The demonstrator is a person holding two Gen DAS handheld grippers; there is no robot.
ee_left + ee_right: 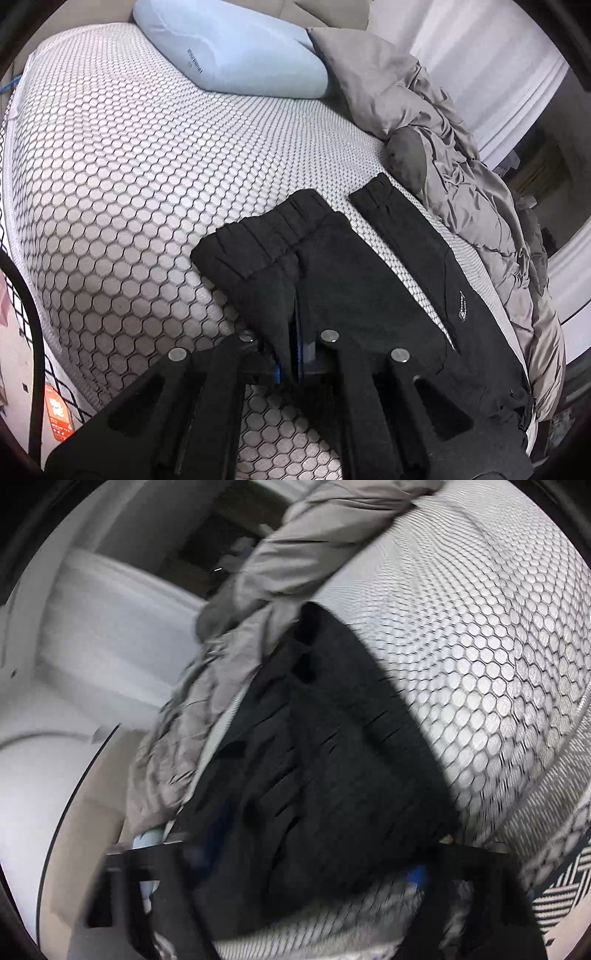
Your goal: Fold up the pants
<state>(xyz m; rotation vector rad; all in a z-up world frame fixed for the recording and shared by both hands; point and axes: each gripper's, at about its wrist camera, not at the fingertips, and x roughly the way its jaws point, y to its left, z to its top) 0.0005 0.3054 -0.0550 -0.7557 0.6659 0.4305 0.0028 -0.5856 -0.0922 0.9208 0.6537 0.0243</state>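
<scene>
Black pants lie on a bed with a honeycomb-patterned mattress cover, their two elastic cuffs pointing away from me. My left gripper is shut on a raised fold of the pants, the cloth pinched between its blue pads. The right wrist view is blurred. There the gathered waist end of the pants lies between the fingers of my right gripper. Its jaws stand well apart. A blue pad shows at the cloth's right edge, and the other pad is mostly hidden behind fabric.
A pale blue pillow lies at the head of the bed. A crumpled grey duvet runs along the right side beside the pants, with a dark grey rounded lump on it. The same duvet borders the white wall side. The mattress edge drops off at left.
</scene>
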